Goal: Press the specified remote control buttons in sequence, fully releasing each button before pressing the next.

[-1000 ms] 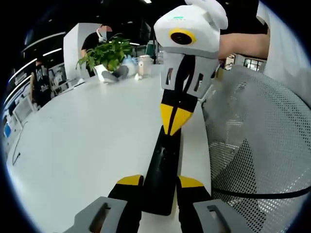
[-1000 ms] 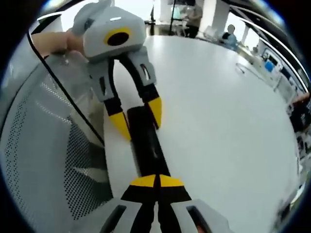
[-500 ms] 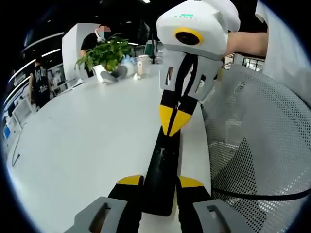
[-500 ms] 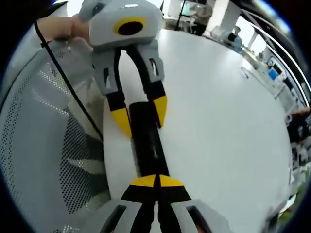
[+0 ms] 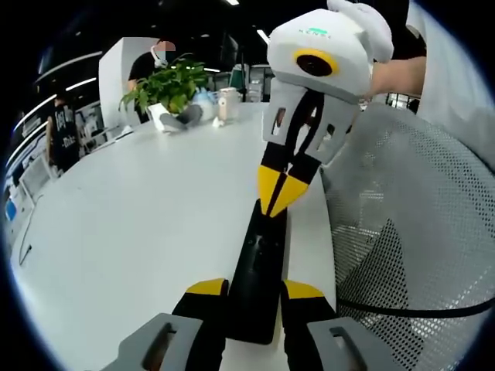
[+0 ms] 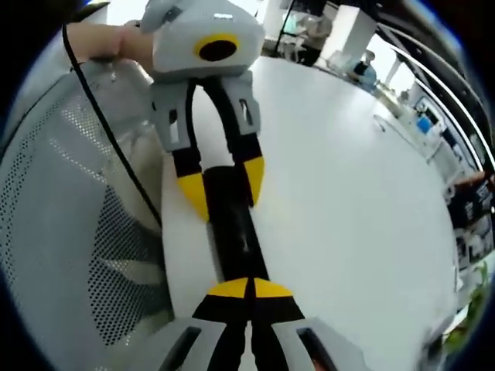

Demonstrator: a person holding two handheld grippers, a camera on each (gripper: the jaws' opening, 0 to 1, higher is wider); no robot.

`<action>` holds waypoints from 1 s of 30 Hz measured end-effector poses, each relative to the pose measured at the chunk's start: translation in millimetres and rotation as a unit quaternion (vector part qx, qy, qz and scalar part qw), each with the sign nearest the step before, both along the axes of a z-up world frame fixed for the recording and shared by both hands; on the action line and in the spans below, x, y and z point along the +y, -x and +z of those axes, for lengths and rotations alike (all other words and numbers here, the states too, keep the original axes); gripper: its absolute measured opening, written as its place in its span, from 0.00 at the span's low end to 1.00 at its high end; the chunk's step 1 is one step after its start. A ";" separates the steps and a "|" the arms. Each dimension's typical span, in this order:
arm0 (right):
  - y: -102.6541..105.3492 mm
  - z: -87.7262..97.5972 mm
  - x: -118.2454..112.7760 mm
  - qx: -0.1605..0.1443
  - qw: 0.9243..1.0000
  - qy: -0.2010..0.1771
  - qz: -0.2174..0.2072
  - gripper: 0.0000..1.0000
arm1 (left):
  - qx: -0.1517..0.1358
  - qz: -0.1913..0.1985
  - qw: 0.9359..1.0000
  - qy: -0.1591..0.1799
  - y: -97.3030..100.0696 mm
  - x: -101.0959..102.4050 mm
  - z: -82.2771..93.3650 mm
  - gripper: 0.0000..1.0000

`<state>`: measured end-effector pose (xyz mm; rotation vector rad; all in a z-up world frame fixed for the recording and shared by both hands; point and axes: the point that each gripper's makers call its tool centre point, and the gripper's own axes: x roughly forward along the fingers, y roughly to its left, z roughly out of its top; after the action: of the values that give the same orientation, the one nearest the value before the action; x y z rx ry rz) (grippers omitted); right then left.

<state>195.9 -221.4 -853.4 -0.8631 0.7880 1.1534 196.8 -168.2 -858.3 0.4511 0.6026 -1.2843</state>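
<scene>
In the left gripper view the left gripper clamps the near end of a long black remote control lying on the white table, while the right gripper view shows the right gripper, tips pressed together, over that remote.

A broad white table carries a long black remote control near its right edge, with a leafy green potted plant and small pale containers at its far end.
</scene>
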 end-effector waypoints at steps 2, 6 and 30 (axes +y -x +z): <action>-0.7 1.4 0.7 0.002 1.000 -0.011 -0.010 0.00 | 0.000 0.000 1.000 0.000 -0.2 0.0 -0.3 0.26; -4.0 4.9 5.3 0.009 0.999 -0.030 -0.025 0.00 | 0.000 0.000 1.000 -0.001 -0.1 -0.4 -0.2 0.26; -2.6 -0.5 12.0 0.020 1.000 -0.002 0.015 0.00 | 0.000 -0.001 1.000 -0.002 -0.3 -0.5 -0.8 0.26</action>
<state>198.5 -209.5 -853.8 -0.8527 0.8070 1.2020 197.1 -168.7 -859.1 0.4553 0.6034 -1.2859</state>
